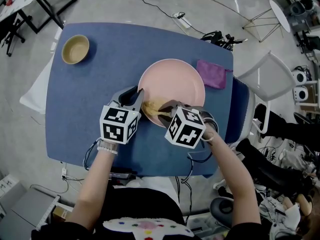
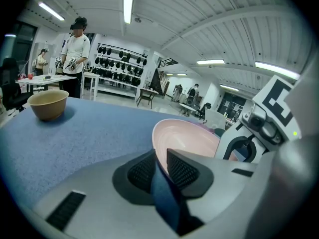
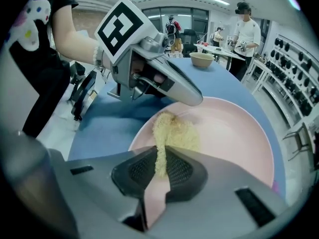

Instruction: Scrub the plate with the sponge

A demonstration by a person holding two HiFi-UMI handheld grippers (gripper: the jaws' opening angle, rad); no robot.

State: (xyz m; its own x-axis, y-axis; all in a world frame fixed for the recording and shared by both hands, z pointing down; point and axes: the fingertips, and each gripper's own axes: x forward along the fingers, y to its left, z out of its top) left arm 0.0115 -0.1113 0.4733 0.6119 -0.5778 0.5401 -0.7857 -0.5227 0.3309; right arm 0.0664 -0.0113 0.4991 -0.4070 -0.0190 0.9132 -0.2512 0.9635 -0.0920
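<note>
A pink plate [image 1: 177, 81] lies on the blue table [image 1: 90, 109], also seen as the plate [image 3: 234, 133] and the plate [image 2: 192, 138] in the gripper views. My left gripper [image 1: 139, 103] is shut on the plate's near-left rim, its jaws pinching the edge [image 2: 160, 167]. A yellow sponge [image 3: 174, 133] rests on the plate's near-left part, seen from above as the sponge [image 1: 154, 105]. My right gripper [image 1: 168, 109] is shut on the sponge's near end [image 3: 160, 164]. The two grippers sit side by side, almost touching.
A tan bowl [image 1: 75, 49] stands at the table's far left corner. A purple cloth [image 1: 212, 73] lies just right of the plate. A white chair [image 1: 267, 79] stands beside the table's right edge. People stand at tables in the background.
</note>
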